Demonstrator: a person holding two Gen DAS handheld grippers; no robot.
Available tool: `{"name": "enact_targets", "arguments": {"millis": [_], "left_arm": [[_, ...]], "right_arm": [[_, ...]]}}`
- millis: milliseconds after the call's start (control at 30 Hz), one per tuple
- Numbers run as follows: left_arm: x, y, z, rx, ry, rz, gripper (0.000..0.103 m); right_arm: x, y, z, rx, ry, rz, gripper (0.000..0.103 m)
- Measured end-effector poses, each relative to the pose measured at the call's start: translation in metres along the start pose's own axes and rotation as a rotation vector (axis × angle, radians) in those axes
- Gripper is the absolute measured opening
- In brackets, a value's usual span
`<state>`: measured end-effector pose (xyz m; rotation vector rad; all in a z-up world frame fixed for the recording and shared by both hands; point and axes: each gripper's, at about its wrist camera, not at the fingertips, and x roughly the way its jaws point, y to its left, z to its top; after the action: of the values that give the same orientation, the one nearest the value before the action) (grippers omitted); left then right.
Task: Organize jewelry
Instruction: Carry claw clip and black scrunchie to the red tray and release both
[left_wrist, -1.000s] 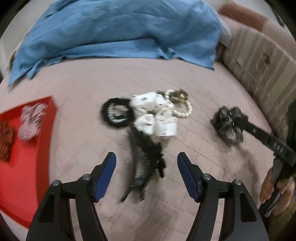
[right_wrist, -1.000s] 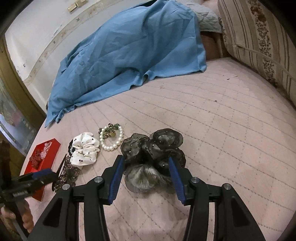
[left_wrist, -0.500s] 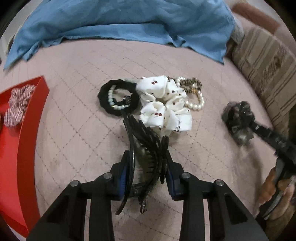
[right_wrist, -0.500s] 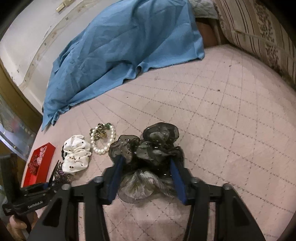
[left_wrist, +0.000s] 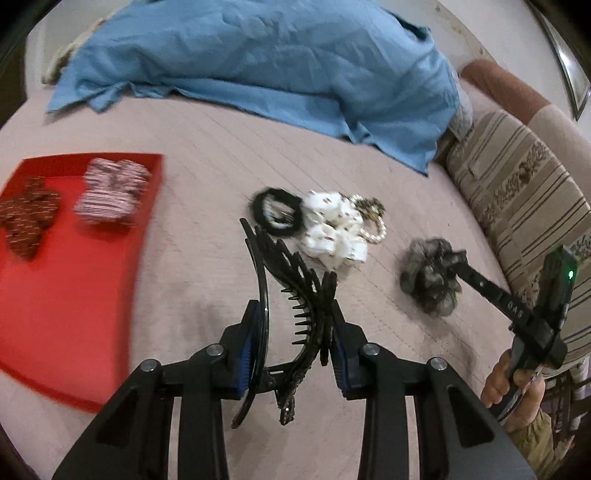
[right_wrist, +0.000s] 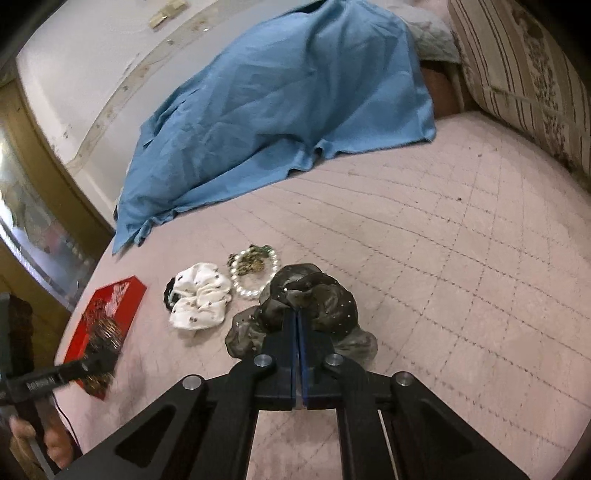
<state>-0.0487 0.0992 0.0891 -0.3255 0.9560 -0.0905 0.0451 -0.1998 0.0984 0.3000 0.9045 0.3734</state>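
our left gripper (left_wrist: 293, 341) all matte black with blue pads and silver screws, our right gripper (right_wrist: 298, 321) the same build, white lettering on its finger, little green light on its body

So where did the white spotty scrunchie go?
The white scrunchie lies on the pink quilt, seen left of centre in the right wrist view, between the black hair tie and the pearl bracelet, touching both.

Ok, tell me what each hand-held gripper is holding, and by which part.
The left hand-held gripper clamps the black hair claw near its hinge end, teeth pointing away. The right hand-held gripper pinches the dark sheer scrunchie by its near edge.
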Motion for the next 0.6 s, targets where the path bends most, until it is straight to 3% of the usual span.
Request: {"name": "enact_targets", "arguments": {"millis": [133, 167, 200, 267, 367, 467, 533, 567, 600], "left_arm": [[-0.030, 0.027, -0.005, -0.039, -0.047, 0.012, 0.033], [-0.035, 0.034, -0.006, -0.051, -0.055, 0.011, 0.033], [-0.042, 0.041, -0.008, -0.064, -0.063, 0.012, 0.033], [-0.055, 0.057, -0.012, -0.095, -0.081, 0.015, 0.033], [-0.070, 0.081, -0.018, -0.138, -0.104, 0.018, 0.033], [-0.081, 0.102, -0.024, -0.185, -0.122, 0.021, 0.033], [-0.086, 0.116, -0.026, -0.226, -0.132, 0.025, 0.033], [-0.089, 0.124, -0.028, -0.247, -0.139, 0.027, 0.033], [-0.091, 0.132, -0.029, -0.270, -0.147, 0.029, 0.033]], "right_arm": [[-0.007, 0.010, -0.007, -0.051, -0.035, -0.082, 0.009], [-0.008, 0.009, -0.008, -0.045, -0.037, -0.092, 0.029], [-0.008, 0.007, -0.009, -0.036, -0.038, -0.099, 0.058], [-0.009, 0.005, -0.011, -0.023, -0.068, -0.153, 0.072], [-0.005, 0.000, -0.011, -0.021, -0.069, -0.195, 0.072], [0.017, -0.013, -0.010, 0.027, -0.004, -0.174, 0.071], [0.028, -0.021, -0.011, 0.073, 0.037, -0.113, 0.043], [0.031, -0.022, -0.012, 0.084, 0.053, -0.089, 0.021], [0.034, -0.022, -0.013, 0.094, 0.077, -0.056, 0.019]]}}
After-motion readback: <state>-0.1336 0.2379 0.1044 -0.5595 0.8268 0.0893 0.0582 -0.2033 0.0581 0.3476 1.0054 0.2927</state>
